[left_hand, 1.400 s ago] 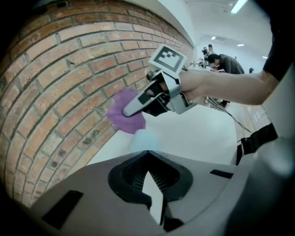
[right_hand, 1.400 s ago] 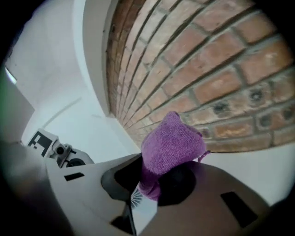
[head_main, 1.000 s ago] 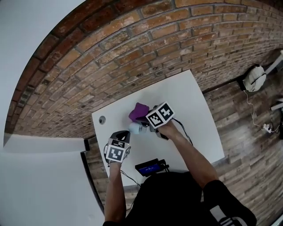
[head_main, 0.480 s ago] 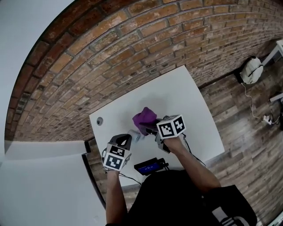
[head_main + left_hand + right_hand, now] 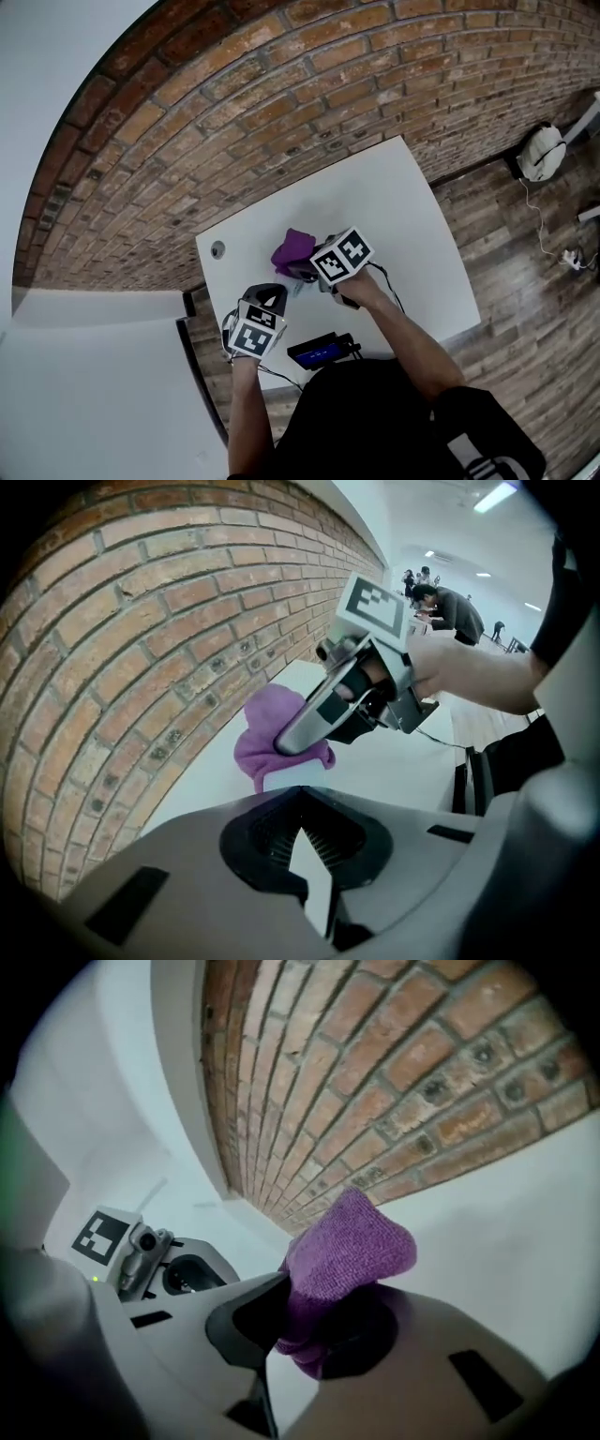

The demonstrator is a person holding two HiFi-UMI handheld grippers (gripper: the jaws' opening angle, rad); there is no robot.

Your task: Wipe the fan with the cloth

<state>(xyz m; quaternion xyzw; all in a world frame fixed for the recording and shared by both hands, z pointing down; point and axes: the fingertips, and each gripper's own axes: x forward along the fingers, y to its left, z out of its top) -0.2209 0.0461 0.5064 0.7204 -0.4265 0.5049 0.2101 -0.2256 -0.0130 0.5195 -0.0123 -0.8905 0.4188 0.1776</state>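
My left gripper is closed on the pale fan. My right gripper pinches the purple cloth against it. Wiping seems half-way, not finished.

The left hand-held gripper, low and left of the middle, is pointing steeply down and pinching the white fan. The right hand-held gripper, just up and right of it, is squeezing the purple cloth. The left arm and right arm are reaching up from the bottom.
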